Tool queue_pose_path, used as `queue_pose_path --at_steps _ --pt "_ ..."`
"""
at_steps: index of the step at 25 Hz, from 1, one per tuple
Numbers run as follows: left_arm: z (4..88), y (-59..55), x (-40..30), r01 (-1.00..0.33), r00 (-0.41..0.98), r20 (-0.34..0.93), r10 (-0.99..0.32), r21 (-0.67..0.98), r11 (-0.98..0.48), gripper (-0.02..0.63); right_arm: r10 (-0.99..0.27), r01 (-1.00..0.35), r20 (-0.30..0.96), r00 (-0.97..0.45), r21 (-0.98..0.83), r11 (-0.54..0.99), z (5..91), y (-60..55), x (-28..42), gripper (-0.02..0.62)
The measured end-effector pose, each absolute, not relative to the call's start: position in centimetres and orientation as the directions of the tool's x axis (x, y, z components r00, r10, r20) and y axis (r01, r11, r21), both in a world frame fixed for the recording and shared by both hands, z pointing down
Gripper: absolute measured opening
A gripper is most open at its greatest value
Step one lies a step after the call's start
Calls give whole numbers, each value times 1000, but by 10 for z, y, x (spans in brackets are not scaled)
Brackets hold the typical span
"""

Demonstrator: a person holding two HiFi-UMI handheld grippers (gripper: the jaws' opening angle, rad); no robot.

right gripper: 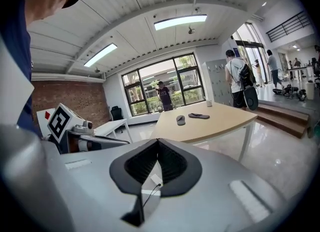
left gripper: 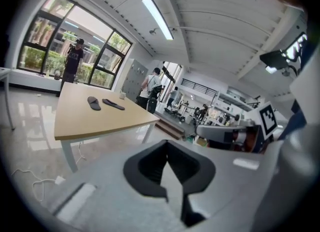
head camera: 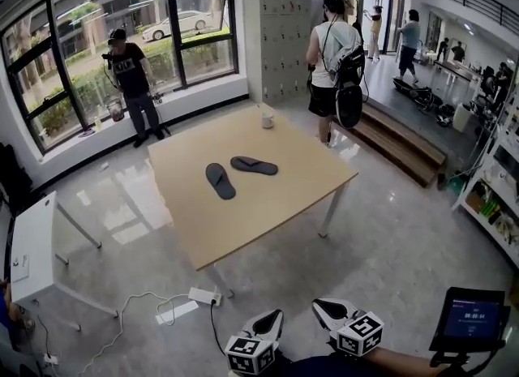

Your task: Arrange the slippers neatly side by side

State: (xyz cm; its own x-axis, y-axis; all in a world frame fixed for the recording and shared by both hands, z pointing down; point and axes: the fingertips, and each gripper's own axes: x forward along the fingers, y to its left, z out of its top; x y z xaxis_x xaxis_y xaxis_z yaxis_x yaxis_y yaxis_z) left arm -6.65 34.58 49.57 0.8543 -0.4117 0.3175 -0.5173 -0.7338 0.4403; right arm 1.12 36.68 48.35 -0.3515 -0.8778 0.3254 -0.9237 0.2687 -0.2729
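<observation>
Standing well apart from the table [head camera: 284, 205], the person carries the left tool [head camera: 270, 323] and right tool [head camera: 330, 312] low, jaws together and empty, likely because the left slipper [head camera: 220, 181] and right slipper [head camera: 254, 165], lying splayed mid-table, are beyond reach.

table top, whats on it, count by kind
slippers: 2
cup: 1
total: 3
</observation>
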Motion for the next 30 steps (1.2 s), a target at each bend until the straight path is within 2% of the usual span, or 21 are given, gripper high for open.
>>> queue_pose_path --at_steps 7,13,20,30 --pt "496 324 -90 -534 845 323 -426 463 -708 5 -865 -915 338 -371 -294 278 482 343 -8 11" --pt "500 319 -84 -522 850 341 -401 451 -724 5 -878 -911 319 -356 -326 251 480 329 -2 11" --pt "503 257 -77 -574 816 359 -452 410 -709 5 -874 -894 284 -394 -340 292 481 265 13 11" --pt "497 173 -21 -605 792 370 -486 367 -707 5 -869 -878 247 -428 -344 334 476 176 66 11"
